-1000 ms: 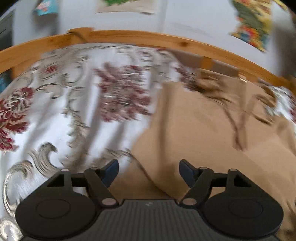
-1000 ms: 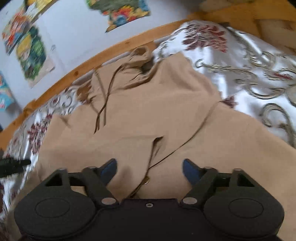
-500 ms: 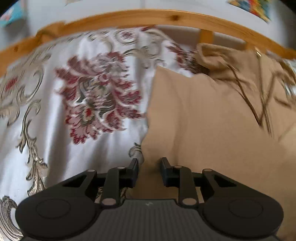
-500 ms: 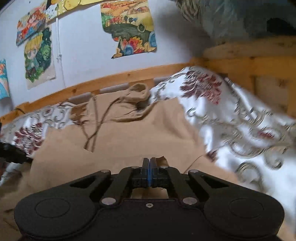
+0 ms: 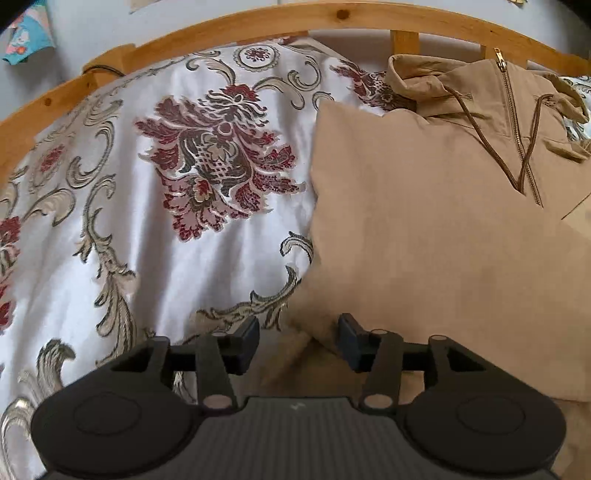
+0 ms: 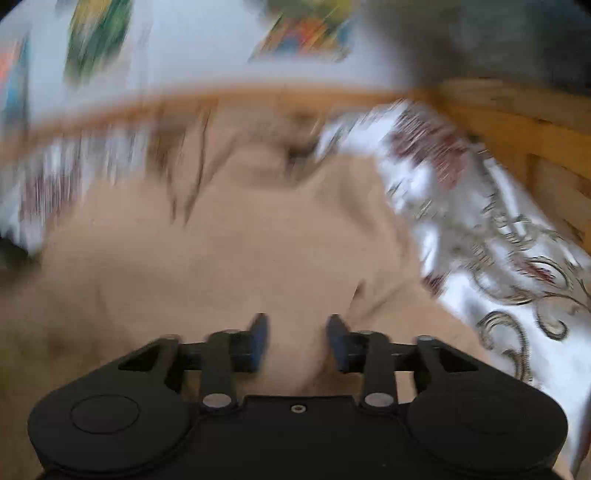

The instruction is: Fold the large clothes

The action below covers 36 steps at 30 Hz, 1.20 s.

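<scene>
Folding the Tan Hoodie: One Side Looks Done

Lying on the bed, the tan hoodie (image 5: pixel 424 229) has its hood up near the wooden bed rail (image 5: pixel 258 22). Its gold zipper (image 5: pixel 515 122) and brown drawstrings (image 5: pixel 480 136) show at the neck. The left side of the hoodie has a straight, neat edge, so I think that side is already folded in. The bottom part near the grippers looks lumpy and loose. I think that part must be folded up next, and then the whole thing made smaller.

The left gripper (image 5: pixel 298 341) sits low over the bottom left corner of the hoodie. Its jaws are opening, with bunched tan cloth lying between them, but the pads do not squeeze it. The right gripper (image 6: pixel 296 341) is over the middle of the hoodie. Its jaws are opening too, with tan cloth under the gap, not pinched. The right view is very blurry, so small things there are hard to tell.

The bed has a shiny white bedspread (image 5: pixel 147 229) with big dark red flowers and gray swirls. Behind the rail is a pale wall with colorful pictures (image 6: pixel 306 33) stuck on it.
</scene>
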Each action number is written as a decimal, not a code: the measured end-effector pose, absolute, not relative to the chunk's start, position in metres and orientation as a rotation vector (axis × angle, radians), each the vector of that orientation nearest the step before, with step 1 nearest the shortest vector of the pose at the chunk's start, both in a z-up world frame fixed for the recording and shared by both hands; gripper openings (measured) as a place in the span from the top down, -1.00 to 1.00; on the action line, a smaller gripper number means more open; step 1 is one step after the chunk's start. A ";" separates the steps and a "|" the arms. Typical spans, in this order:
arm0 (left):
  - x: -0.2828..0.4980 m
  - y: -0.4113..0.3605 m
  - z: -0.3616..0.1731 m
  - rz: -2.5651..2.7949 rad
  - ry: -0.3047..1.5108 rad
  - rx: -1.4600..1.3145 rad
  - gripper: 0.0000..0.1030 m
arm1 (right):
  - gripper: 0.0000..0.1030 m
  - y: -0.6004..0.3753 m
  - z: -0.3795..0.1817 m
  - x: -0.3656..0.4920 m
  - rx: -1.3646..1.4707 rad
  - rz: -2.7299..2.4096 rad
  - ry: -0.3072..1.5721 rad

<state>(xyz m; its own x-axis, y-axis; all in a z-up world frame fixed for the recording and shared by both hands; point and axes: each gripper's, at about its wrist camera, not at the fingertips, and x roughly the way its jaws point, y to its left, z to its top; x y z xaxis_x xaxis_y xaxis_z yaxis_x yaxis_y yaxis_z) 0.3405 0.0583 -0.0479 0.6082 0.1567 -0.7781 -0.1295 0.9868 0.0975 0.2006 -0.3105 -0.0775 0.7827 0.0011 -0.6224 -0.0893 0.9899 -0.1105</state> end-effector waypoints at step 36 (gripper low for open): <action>0.308 -0.011 0.029 0.039 0.956 -0.014 -0.92 | -0.91 -0.311 -0.032 0.168 -0.057 0.139 0.541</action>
<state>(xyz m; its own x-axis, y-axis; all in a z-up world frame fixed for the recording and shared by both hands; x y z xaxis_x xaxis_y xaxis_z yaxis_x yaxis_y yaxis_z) 0.3075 -0.0110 0.0294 0.5762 0.0273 -0.8168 -0.0398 0.9992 0.0053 0.1685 -0.3109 -0.0321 0.8481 0.1167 -0.5168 -0.1470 0.9890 -0.0178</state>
